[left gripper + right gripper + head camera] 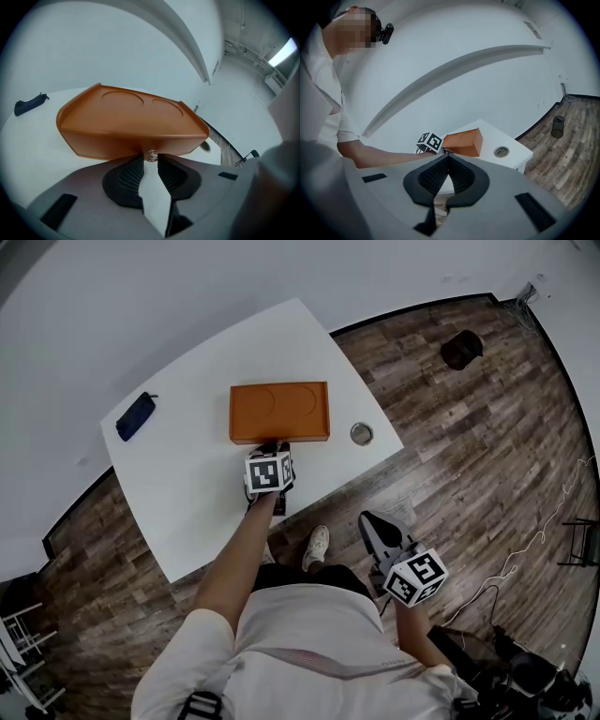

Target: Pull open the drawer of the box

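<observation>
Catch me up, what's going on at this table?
A person holds a gripper in each hand at a white table. The left gripper is at the front of the orange box, with its jaws either side of the small metal knob on the drawer front. It is unclear whether they already pinch the knob. The drawer looks shut. The right gripper is shut and empty, held off to the side over the floor.

A bare test room: 1 white tabletop (187,512) by plain white walls (141,296), with wood floor (469,446), a black bin (461,350) and loose wires (534,540) near the tabletop.
</observation>
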`<state>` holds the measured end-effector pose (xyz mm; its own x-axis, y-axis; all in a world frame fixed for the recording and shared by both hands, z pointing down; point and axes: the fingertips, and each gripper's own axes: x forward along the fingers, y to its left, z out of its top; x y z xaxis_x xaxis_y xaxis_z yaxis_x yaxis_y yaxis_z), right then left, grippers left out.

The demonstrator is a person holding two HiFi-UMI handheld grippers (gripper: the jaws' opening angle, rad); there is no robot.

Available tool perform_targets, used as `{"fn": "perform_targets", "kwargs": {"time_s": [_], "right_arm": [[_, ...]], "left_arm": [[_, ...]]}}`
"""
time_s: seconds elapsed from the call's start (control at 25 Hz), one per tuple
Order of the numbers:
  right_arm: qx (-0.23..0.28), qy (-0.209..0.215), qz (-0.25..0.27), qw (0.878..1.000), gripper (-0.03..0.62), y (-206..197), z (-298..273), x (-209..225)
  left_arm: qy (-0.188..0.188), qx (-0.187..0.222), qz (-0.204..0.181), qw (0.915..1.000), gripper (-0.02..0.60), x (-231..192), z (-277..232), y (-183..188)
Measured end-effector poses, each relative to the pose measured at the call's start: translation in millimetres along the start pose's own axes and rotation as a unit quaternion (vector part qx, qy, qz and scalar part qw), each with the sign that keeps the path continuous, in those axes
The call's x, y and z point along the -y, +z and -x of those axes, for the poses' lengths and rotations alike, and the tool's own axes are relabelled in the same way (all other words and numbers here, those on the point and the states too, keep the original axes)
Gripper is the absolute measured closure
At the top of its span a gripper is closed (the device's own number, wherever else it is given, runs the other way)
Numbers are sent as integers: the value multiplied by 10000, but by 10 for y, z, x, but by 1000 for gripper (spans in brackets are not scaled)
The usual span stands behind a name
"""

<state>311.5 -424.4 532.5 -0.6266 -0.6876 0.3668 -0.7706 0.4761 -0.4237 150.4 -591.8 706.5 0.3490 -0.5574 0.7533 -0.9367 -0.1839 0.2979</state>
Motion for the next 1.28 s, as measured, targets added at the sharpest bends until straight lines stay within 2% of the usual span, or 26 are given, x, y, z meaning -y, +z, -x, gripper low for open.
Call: {"fn": "perform_targets", "kwargs": {"time_s": [0.04, 0.16, 0.56, 1.28], "right_arm": [[5, -4, -9, 10000, 595, 12, -4, 17], [-3, -4, -19, 10000, 595, 29, -39, 52], [-28, 0, -35, 10000, 595, 7, -39, 67], [-50, 87, -2, 9999, 595, -71, -45, -90]], "left_arm": [[5, -34, 8, 10000, 485, 8, -8, 6], [5, -99, 11, 10000, 506, 22, -36, 24], [12, -84, 30, 10000, 506, 38, 5, -35], [-227, -330, 133, 9991, 508, 134, 347, -609]]}}
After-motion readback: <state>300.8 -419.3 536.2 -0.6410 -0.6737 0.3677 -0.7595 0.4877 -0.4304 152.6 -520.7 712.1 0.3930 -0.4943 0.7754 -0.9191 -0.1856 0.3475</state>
